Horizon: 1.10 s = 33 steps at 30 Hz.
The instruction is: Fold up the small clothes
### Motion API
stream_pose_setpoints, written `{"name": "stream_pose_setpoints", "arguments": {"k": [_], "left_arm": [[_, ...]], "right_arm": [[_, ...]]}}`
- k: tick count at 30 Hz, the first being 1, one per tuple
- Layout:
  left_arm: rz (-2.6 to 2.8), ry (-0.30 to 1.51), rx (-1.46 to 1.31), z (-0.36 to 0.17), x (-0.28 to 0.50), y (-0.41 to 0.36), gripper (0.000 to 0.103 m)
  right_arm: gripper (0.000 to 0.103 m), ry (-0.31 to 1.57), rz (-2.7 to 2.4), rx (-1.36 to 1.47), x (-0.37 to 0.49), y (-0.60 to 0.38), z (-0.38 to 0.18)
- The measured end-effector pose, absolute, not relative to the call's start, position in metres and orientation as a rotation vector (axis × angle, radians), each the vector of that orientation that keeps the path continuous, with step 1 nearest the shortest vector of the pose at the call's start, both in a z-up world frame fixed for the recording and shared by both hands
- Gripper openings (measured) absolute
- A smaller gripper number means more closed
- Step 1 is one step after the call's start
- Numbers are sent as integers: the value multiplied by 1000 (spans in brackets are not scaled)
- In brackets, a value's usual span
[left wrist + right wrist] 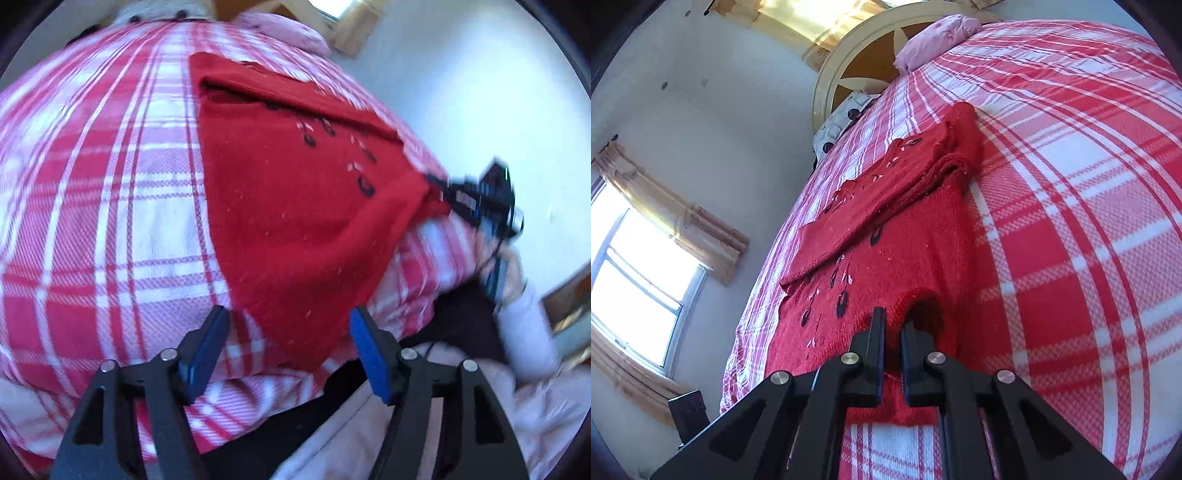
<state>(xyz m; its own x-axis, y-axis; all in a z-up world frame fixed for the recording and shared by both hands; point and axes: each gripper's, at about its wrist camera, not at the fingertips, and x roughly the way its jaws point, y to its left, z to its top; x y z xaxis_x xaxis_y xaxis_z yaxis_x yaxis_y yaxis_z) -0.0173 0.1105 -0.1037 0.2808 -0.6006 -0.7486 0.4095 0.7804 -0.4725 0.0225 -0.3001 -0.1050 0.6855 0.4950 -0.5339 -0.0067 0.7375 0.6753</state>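
Note:
A red knitted sweater [295, 206] with small dark and white embroidery lies partly folded on a bed with a red-and-white plaid sheet [110, 184]. My left gripper [288, 345] is open just above the sheet. The sweater's near corner lies between its blue pads [369, 354], which do not press on it. In the right wrist view the sweater [905, 266] has one sleeve folded across its body. My right gripper [894, 325] is shut on the knit beside the neck opening. That right gripper [476, 199] also shows in the left wrist view, pinching the sweater's right edge.
A pink pillow [938, 40] and a patterned pillow [846, 118] lie by the round headboard [864, 55]. A curtained window [635, 277] and white wall flank the bed's left side. A person's pale sleeve [524, 314] is at the bed's edge. The plaid sheet [1071, 221] stretches wide beside the sweater.

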Motion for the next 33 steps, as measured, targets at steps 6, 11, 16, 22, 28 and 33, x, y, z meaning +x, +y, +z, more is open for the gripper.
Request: {"name": "stream_pose_setpoints", "arguments": {"k": [6, 11, 16, 22, 28, 33], "left_arm": [[-676, 1138, -236, -106, -25, 106, 54], [-610, 1149, -207, -110, -25, 94, 17], [-601, 1192, -311, -116, -20, 107, 9], [-594, 1132, -351, -80, -2, 105, 9], [-485, 1075, -409, -42, 85, 108, 10], [-283, 1030, -253, -41, 144, 101, 15]], "right_arm": [[7, 759, 296, 691, 8, -297, -107], [7, 756, 291, 682, 6, -294, -109], [7, 747, 294, 666, 4, -293, -98], [7, 699, 316, 704, 24, -306, -66], [7, 735, 238, 685, 73, -314, -73], [7, 797, 217, 706, 92, -315, -96]]}}
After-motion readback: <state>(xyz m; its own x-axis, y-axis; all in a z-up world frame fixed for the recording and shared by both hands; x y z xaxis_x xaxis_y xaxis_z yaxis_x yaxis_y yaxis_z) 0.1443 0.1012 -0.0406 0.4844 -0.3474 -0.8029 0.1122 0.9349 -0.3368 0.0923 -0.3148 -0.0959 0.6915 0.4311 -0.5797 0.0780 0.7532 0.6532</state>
